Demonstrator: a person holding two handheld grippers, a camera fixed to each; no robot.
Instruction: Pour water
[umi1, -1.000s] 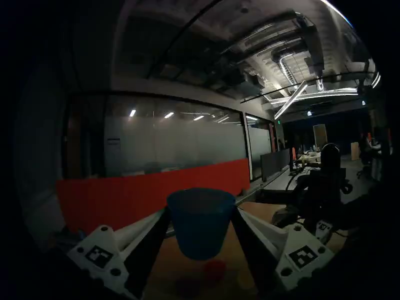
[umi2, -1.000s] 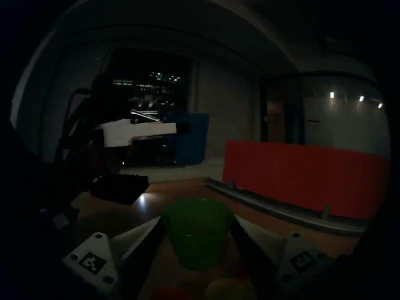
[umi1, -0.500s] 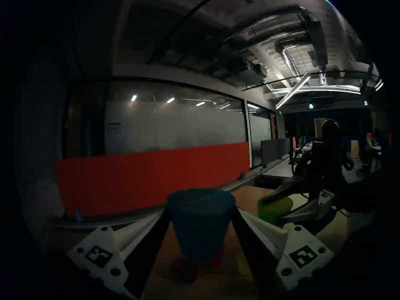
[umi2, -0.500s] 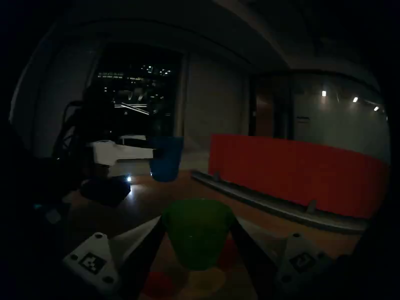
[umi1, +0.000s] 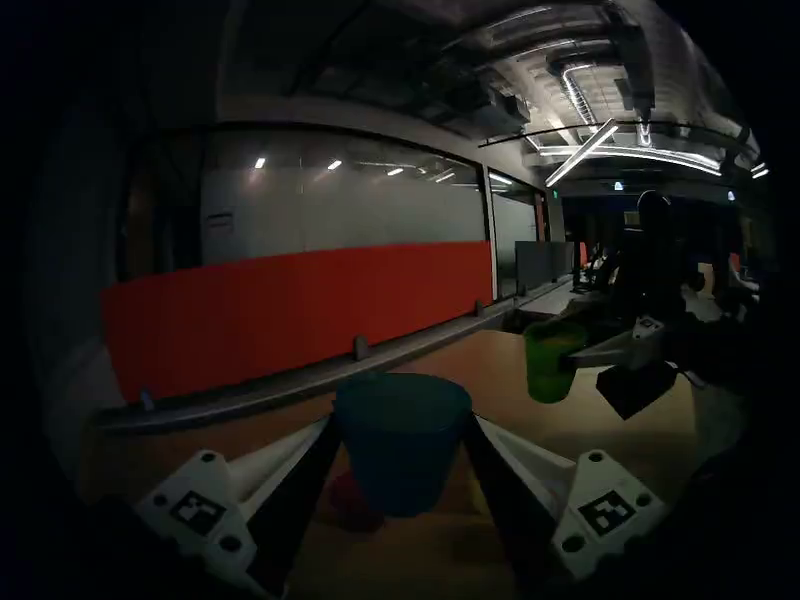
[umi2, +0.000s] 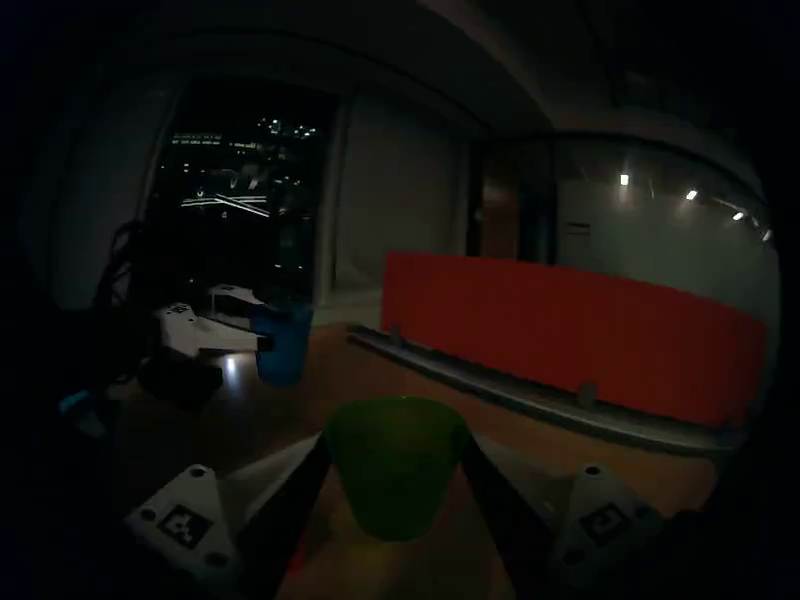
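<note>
The room was dim. In the left gripper view, the left gripper (umi1: 402, 428) had its two white fingers (umi1: 270, 460) pressed against the sides of a blue cup (umi1: 402, 462), one finger on each side. The cup stood upright between them with its open mouth on top, over the near part of a wooden table (umi1: 470, 365). Whether it contained water could not be seen. Just beside the cup, at its lower left, a small red thing (umi1: 350, 502) lay on the table, too dark to be identified. Along the far edge of the table ran a grey rail (umi1: 300, 378), and behind it stood a long red panel (umi1: 300, 300) under a glass wall (umi1: 330, 205). Toward the right edge of the table, well apart from the blue cup, a green cup (umi1: 547, 362) was also upright and appeared to hang above the tabletop. In the right gripper view, the right gripper (umi2: 395, 455) clamped this green cup from both sides with its own fingers (umi2: 255, 480), and the inside of the cup was too dark to show any content. Farther off in that view, near the left side of the table, the blue cup was seen in the left gripper, close to a bright spot (umi2: 230, 366) on the wood. Behind it was a dark window (umi2: 240, 190) with small lights.
</note>
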